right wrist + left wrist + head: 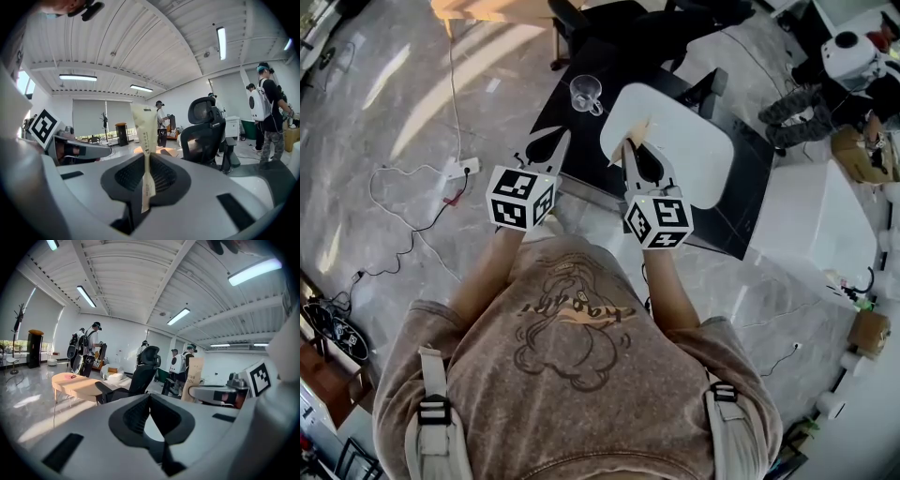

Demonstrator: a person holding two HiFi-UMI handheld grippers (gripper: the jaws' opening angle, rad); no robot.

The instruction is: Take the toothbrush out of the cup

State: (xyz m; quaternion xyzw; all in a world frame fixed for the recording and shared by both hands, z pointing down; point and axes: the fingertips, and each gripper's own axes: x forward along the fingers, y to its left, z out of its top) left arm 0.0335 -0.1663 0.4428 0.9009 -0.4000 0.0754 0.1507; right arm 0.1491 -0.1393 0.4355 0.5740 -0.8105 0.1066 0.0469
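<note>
Right gripper [146, 157] clamps wrapped toothbrush [144, 124] upright between fingers [127, 176], top protruding.

The paper wrapper [144, 126] in the right tongs [146, 158] hides its contents — its print is too small to read.

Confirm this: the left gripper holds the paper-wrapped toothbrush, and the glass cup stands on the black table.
Wrong gripper: the right gripper holds the paper-wrapped toothbrush, as the right gripper view shows; the left gripper is shut on nothing. The glass cup does stand on the black table.
</note>
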